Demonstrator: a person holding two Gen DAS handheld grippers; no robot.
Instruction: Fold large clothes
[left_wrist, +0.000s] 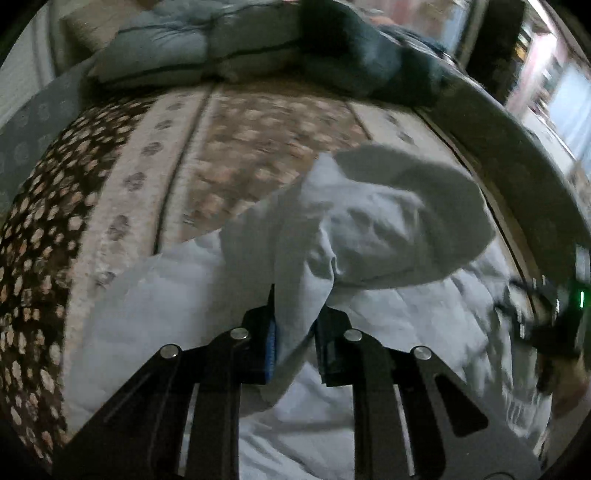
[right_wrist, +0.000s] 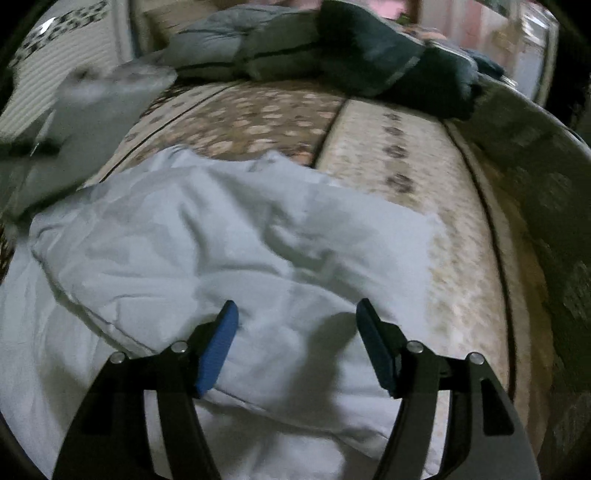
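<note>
Bedroom, dim light.
Bed (right_wrist: 424, 206) with patterned cover; pillows (right_wrist: 236, 48) at head; window (left_wrist: 569, 107) beside.

One white garment (right_wrist: 207, 236), two pillows (right_wrist: 236, 51), one patterned bedspread (right_wrist: 406, 155), two grippers (right_wrist: 295, 343).

I see the pale blue-white garment (right_wrist: 229, 236) spread rumpled across the bed, one part (left_wrist: 369, 221) lifted & bunched up w/ creases, rest lying flat

no readable text, labels or numbers anywhere
</note>
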